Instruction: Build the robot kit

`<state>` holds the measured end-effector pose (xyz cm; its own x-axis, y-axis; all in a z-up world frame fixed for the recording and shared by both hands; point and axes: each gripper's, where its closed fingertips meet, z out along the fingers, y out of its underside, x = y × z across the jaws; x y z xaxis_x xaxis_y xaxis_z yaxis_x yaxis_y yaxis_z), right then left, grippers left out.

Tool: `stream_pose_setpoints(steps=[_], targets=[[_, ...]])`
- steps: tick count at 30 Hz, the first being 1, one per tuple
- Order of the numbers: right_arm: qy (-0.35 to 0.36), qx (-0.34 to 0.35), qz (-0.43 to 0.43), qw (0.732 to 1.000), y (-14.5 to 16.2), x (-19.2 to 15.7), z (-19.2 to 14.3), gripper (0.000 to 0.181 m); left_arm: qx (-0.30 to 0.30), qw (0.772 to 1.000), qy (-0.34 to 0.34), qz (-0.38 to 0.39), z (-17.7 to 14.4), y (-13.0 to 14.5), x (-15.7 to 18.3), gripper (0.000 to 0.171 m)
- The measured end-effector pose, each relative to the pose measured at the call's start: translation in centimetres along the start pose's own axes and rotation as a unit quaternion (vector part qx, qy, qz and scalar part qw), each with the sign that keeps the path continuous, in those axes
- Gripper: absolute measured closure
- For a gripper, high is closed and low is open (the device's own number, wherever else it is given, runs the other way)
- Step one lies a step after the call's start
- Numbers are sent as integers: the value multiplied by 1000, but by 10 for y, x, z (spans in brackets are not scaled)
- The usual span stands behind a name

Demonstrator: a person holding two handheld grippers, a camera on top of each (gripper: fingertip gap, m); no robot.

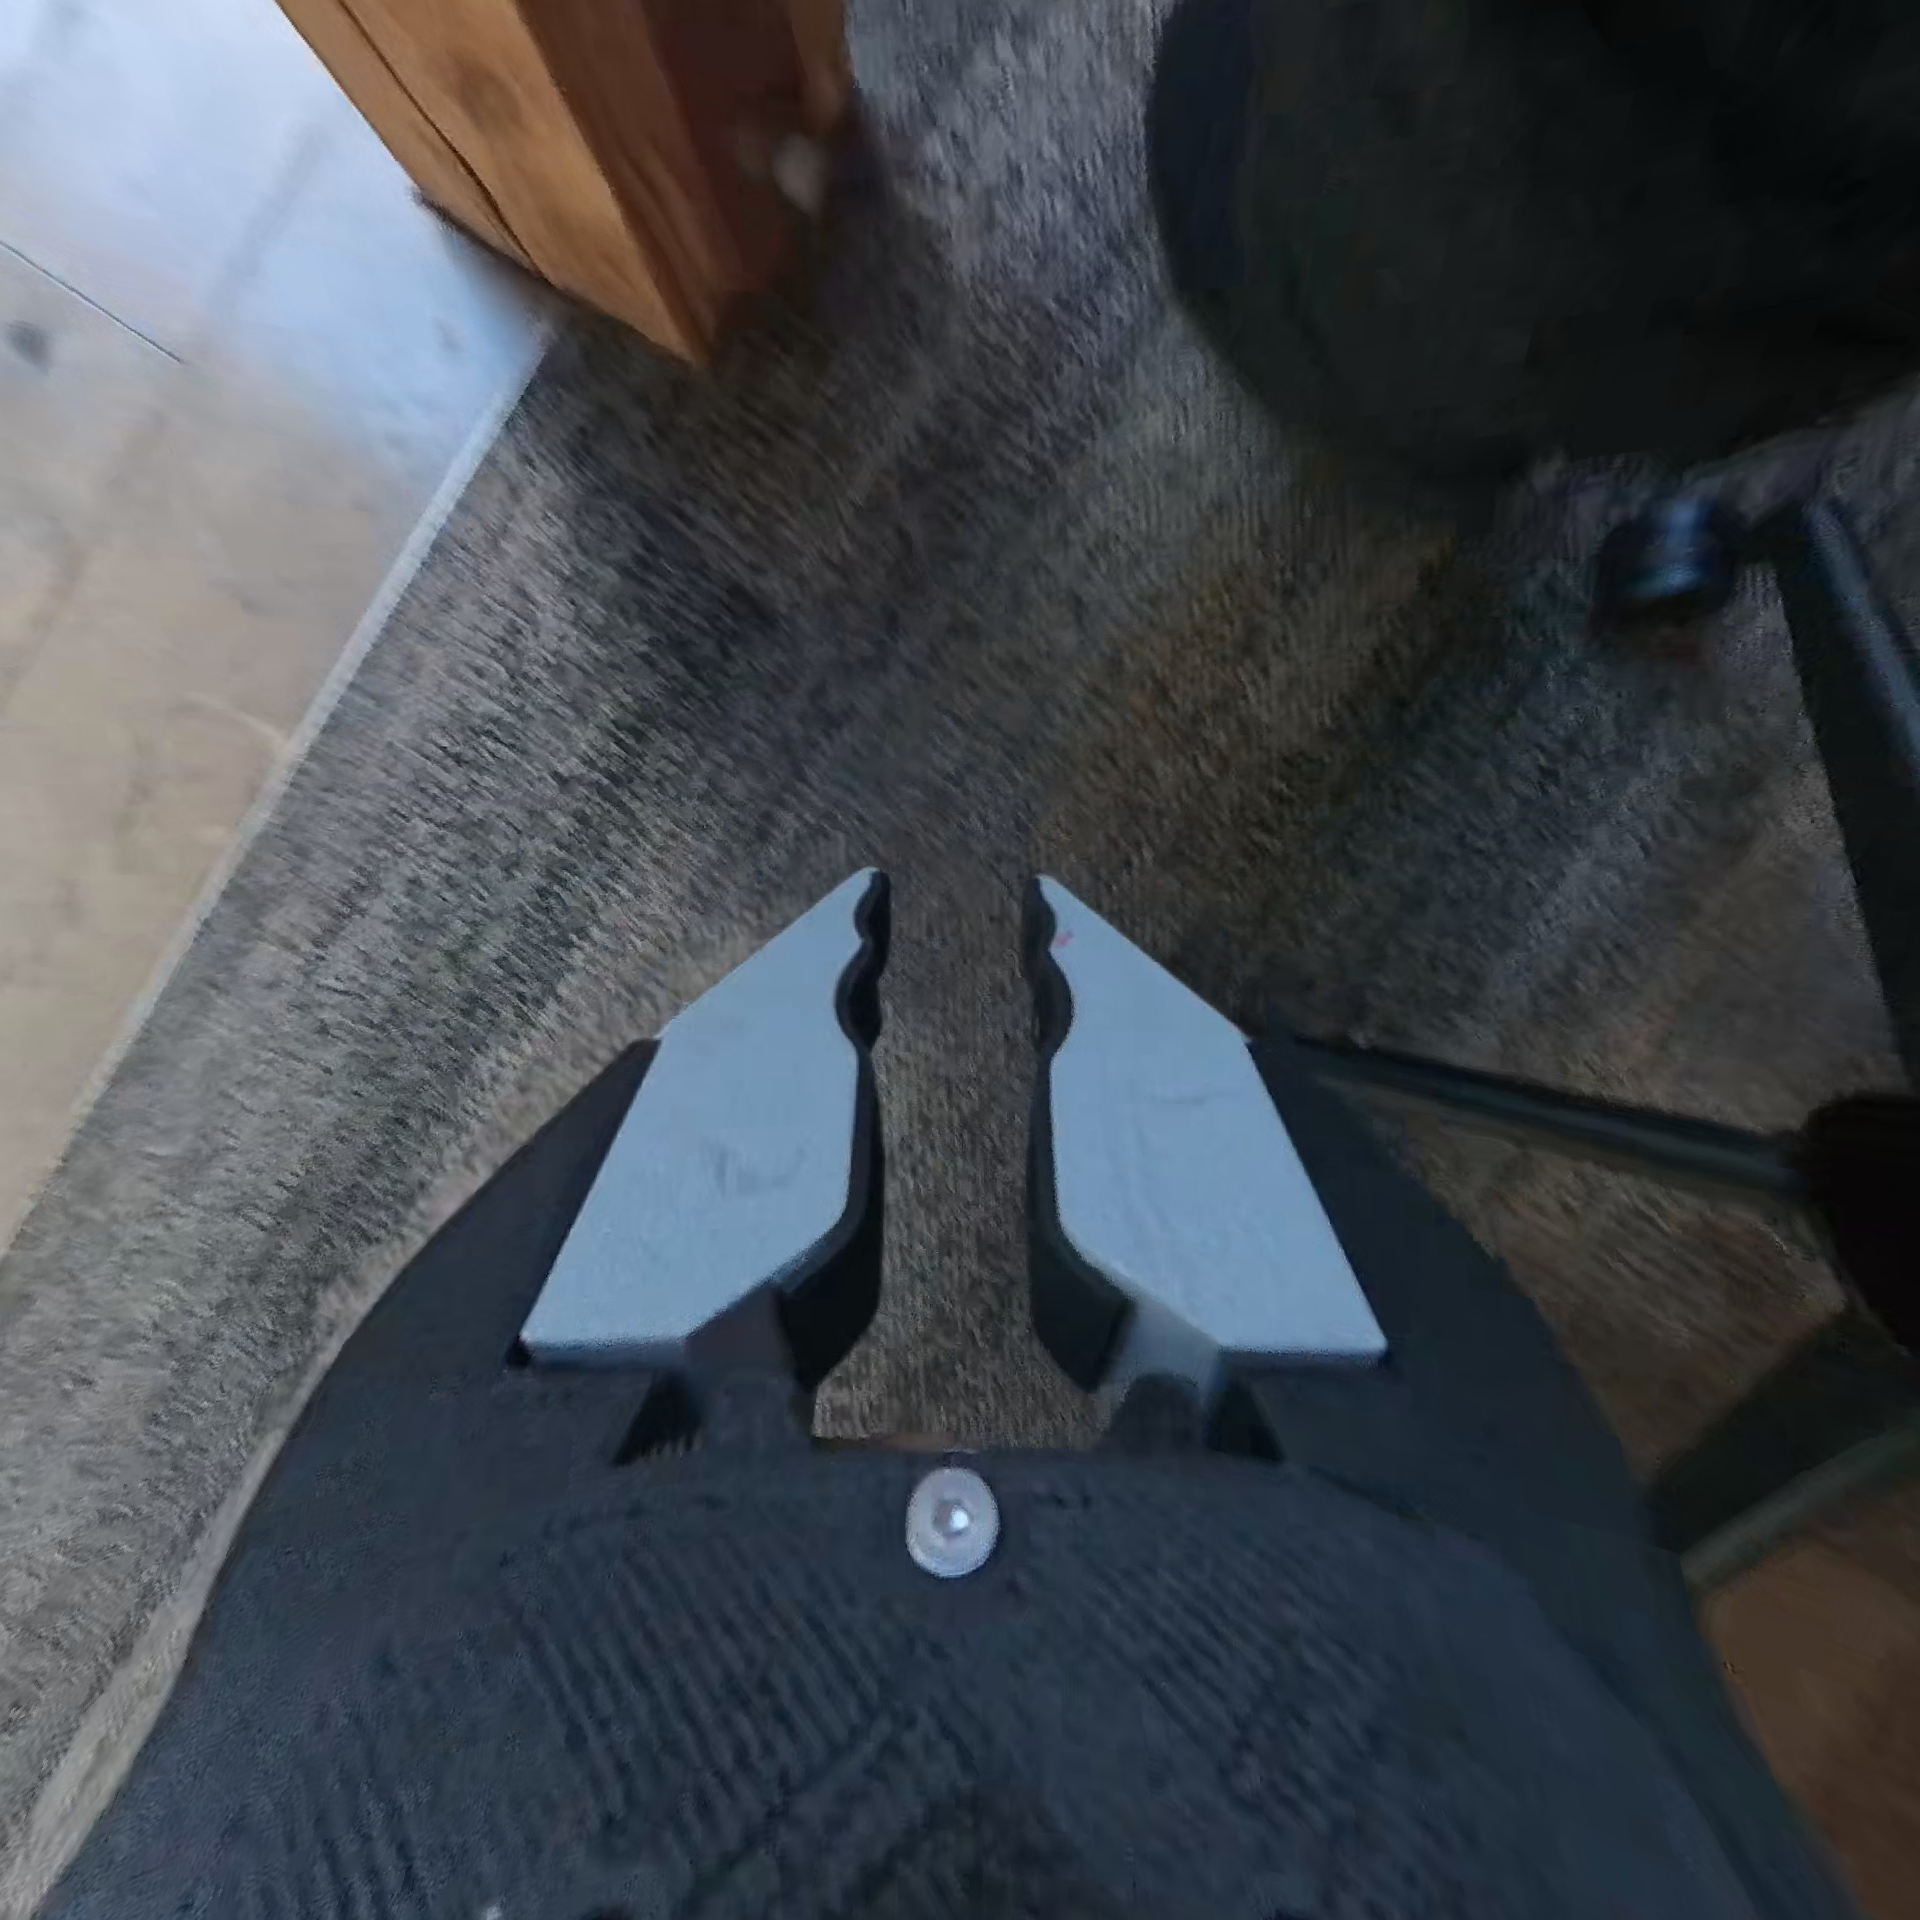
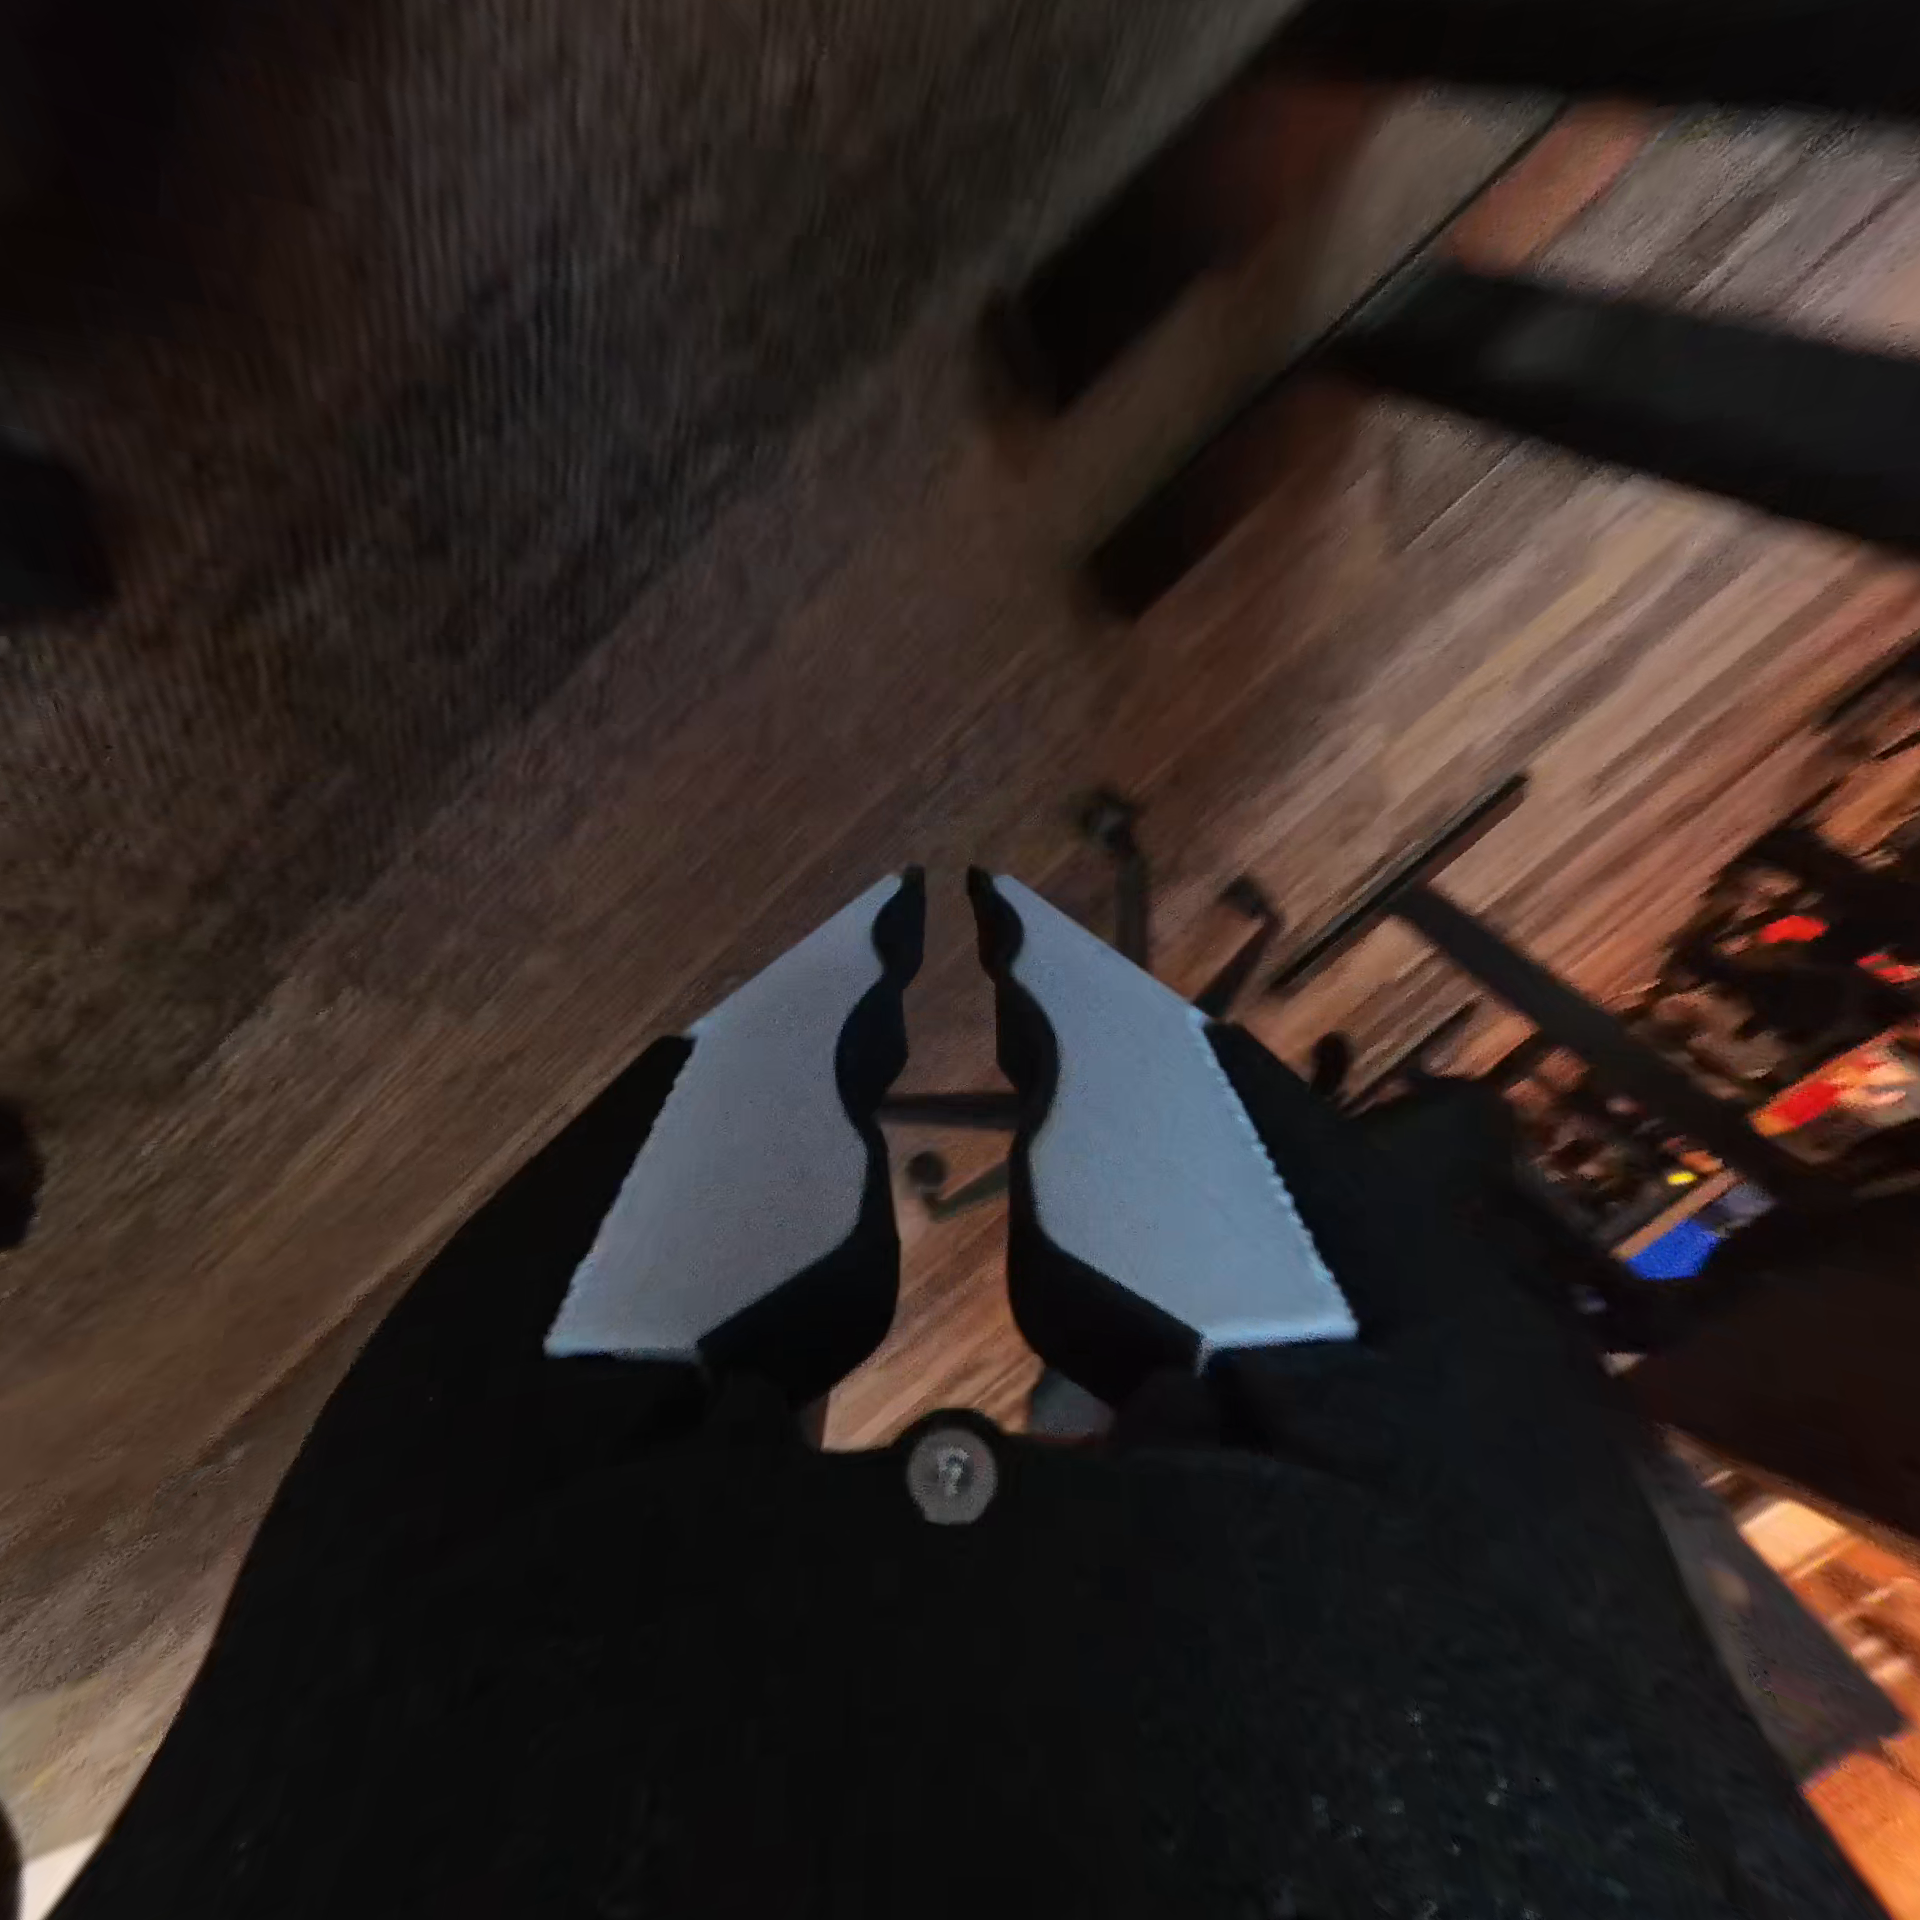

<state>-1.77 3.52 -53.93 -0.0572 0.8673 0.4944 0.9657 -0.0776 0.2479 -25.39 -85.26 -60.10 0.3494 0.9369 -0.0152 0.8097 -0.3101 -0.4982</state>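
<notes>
Both views were smeared, so a collision was the risk: over the grey rug [image 1: 727,644], the empty left gripper [image 1: 956,894] stood apart near a black chair base [image 1: 1849,665], the empty right gripper [image 2: 943,883] nearly together above the wood floor [image 2: 1455,644].

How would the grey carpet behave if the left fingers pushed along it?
The grey carpet looks low-piled and rough, so it would probably drag against the fingers rather than let them slip. It lies flat beneath a wooden leg, so it likely would not bunch or slide.
</notes>
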Motion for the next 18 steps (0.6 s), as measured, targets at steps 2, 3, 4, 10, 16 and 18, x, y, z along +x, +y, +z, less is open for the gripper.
stream_pose_setpoints(steps=[2,3,4,10,16,18], targets=[[-40,-14,25,999,38,-20,27,169,-41,999,10,-13,2,22,15,149],[-60,-17,39,997,54,-28,38,165,-63,998,18,-19,2,32,22,147],[-81,-17,59,995,68,-37,47,157,-86,996,22,-20,1,42,26,140],[-163,34,158,973,129,-93,96,138,-143,984,-1,103,-16,9,11,120],[-214,114,309,920,174,-141,108,109,24,977,-4,212,-43,-235,48,106],[-203,164,357,897,180,-132,97,103,118,964,30,237,-66,-333,103,105]])
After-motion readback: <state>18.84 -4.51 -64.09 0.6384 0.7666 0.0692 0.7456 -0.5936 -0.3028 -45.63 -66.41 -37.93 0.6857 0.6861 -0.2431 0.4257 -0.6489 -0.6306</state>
